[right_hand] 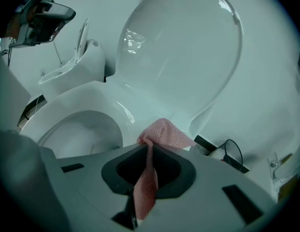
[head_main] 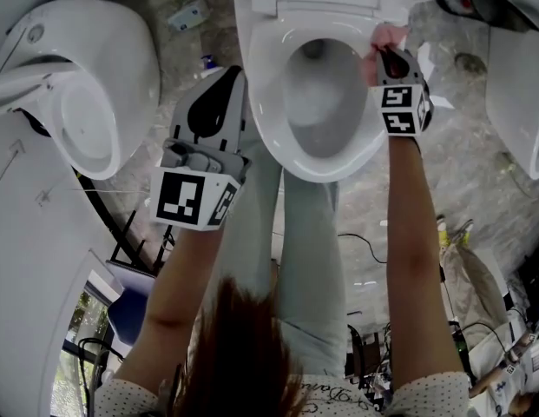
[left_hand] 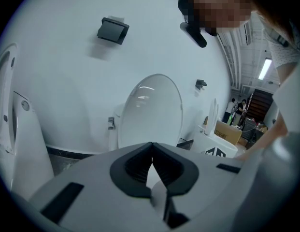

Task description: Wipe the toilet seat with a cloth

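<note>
Right gripper (head_main: 389, 57) pinches the cloth (head_main: 387, 35), bunched forward to wipe the seat (head_main: 266, 111) near its hinge; left gripper (head_main: 224, 83), jaws together and empty, hangs clear.

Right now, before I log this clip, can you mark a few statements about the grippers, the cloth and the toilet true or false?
1. The right gripper is shut on the pink cloth. True.
2. The left gripper holds a second cloth. False: its jaws are together with nothing between them.
3. The toilet lid is raised. True.
4. The cloth is at the front edge of the toilet seat. False: it is at the seat's rear, on the person's right, near the lid.
</note>
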`<state>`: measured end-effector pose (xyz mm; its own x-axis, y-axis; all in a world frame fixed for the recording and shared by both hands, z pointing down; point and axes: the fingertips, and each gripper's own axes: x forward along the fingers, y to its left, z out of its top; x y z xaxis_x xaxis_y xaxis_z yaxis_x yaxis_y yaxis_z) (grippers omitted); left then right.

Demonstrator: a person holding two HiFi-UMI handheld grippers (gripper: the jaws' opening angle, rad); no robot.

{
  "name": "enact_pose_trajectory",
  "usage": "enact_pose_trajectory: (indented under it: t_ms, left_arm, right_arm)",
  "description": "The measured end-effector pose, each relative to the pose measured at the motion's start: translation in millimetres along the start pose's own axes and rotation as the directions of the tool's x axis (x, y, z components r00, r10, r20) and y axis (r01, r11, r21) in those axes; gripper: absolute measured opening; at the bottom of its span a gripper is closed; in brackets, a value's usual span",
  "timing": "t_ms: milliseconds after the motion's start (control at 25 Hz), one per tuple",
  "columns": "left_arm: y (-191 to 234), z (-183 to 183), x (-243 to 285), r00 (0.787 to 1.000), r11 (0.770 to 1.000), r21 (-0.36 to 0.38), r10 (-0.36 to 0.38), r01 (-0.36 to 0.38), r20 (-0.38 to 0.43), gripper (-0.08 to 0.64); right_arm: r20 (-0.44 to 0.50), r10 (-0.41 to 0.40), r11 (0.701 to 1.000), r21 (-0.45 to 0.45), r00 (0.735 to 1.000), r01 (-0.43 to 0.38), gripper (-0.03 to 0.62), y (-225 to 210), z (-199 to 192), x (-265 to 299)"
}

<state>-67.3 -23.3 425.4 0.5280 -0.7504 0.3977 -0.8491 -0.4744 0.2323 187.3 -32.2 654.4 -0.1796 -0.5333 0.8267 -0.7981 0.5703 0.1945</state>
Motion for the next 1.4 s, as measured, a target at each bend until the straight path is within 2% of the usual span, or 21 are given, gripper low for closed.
enact_pose_trajectory:
  t_ms: [440, 1080, 1400]
  left_arm:
    - [-19.6, -4.1, -0.7, 1.0, 1.0, -0.001, -0.007, 0.007, -0.004, 0.005]
    - [-44.9, -6.3, 3.7, 1.0, 0.999, -0.028, -0.025, 0.025, 0.003, 0.005]
    - [-54.7, -13.7, 0.4, 0.999, 0.999, -0.008, -0.043, 0.043, -0.015, 0.005]
  right_arm:
    - [0.014, -0.046, 0.991, 0.123, 0.999, 0.044, 0.051, -0.3, -18.0, -15.0]
    - [-0.026, -0.019, 0.993, 0.114, 0.999, 0.022, 0.051, 29.7, -50.1, -34.9]
    - [-0.019, -0.009, 0.988, 0.154, 1.0, 0.012, 0.051, 45.2, -69.3, -48.8]
